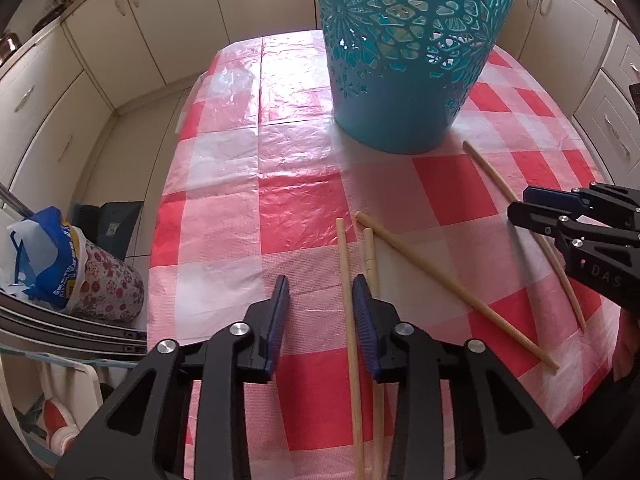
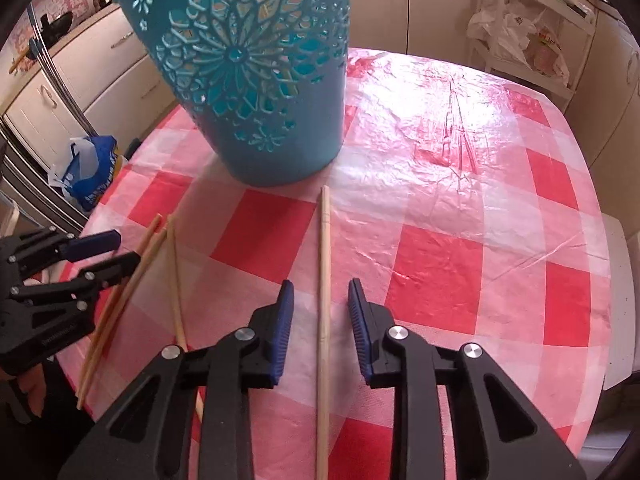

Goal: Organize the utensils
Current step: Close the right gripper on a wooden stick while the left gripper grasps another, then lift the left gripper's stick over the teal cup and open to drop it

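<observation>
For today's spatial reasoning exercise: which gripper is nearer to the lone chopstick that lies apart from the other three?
Right. The right gripper has the lone chopstick between its open fingers; the left gripper is off to the side over the other three chopsticks.

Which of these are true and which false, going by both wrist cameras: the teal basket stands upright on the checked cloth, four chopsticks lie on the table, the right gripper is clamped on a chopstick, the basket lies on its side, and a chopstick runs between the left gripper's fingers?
1. The teal basket stands upright on the checked tablecloth. True.
2. Four chopsticks lie on the table. True.
3. The right gripper is clamped on a chopstick. False: the lone chopstick lies between its pads, untouched.
4. The basket lies on its side. False: it stands on its base.
5. A chopstick runs between the left gripper's fingers. True.
</observation>
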`<state>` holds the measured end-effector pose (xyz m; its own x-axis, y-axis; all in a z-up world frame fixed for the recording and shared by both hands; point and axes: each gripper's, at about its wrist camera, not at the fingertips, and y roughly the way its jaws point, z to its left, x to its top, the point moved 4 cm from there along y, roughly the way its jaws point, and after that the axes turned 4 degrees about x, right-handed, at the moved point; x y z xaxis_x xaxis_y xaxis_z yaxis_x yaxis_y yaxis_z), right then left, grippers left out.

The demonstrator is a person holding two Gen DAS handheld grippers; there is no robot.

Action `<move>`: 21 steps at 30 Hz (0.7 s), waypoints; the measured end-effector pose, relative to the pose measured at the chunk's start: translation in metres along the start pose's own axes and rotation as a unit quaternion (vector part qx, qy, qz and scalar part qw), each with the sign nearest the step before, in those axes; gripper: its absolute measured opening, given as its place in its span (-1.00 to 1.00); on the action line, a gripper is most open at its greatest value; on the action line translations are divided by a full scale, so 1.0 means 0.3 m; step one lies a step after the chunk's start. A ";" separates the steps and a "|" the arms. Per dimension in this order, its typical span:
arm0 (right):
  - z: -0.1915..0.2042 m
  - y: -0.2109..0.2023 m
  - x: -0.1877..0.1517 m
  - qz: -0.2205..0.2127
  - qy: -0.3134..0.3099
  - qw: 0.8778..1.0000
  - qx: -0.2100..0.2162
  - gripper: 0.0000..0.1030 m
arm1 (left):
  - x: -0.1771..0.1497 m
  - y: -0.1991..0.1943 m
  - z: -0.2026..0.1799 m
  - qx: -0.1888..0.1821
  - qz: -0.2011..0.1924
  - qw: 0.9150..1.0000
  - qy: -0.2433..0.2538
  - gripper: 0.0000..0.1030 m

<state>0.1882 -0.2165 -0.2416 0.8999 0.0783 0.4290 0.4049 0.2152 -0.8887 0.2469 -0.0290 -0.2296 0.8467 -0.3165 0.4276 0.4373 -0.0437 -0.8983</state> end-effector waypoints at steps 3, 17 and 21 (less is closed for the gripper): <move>0.003 0.000 -0.007 0.008 -0.017 1.000 -0.016 -0.88 | 0.001 0.000 -0.035 -0.006 -0.002 1.000 0.022 -0.91; -0.142 -0.038 -0.006 0.009 0.159 0.976 0.152 -0.88 | 0.162 -0.424 0.096 -0.108 -0.276 0.949 -0.107 -0.92; -0.127 -0.045 -0.022 0.009 0.161 0.974 0.159 -0.88 | 0.246 -0.609 0.081 -0.113 -0.397 0.902 -0.124 -0.92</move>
<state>0.1829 -0.2570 -0.2385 0.9310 -0.2130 0.2964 0.3647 0.5113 -0.7782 0.2368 -0.0212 -0.0314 0.3483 0.1210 0.9296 0.8864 -0.3650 -0.2846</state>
